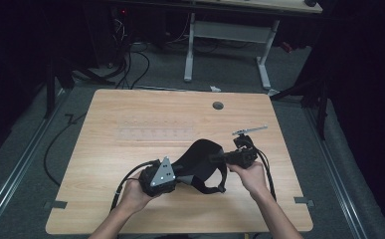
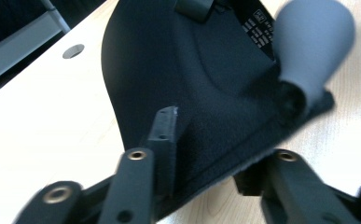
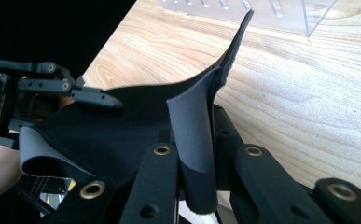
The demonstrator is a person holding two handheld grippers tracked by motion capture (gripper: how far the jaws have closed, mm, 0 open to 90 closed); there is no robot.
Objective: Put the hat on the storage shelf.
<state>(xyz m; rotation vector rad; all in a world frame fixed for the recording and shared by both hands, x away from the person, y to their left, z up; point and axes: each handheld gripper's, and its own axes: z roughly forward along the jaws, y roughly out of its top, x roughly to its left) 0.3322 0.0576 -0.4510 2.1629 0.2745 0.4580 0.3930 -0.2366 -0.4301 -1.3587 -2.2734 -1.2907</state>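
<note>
Object: a black padded fabric piece, with straps trailing at its lower edge, is held up between the two grippers, above the near middle of the bench.
Left gripper: its fingers are pressed together on the near edge of the fabric; in the left gripper view the cloth spreads away from them, and its grey lining curls into a roll at the far right.
Right gripper: its fingers are clamped on a folded corner of the fabric, grey lining outward, which stands up between them in the right gripper view.
Opposite gripper: the left gripper's fingers are seen at the far left of the right gripper view, gripping the other end.
Risk, slip: both holds are judged to sit close to the fabric's edge; a stronger pull apart could draw the soft cloth out of either pair of fingers.
Risk, fold: the curled lining could be pinched double, so that the piece would not open flat.
Risk, straps: the hanging straps could catch on a finger or a cable.
Container: a clear plastic tray lies on the bench beyond the right gripper's fingers; its contents cannot be told.
</note>
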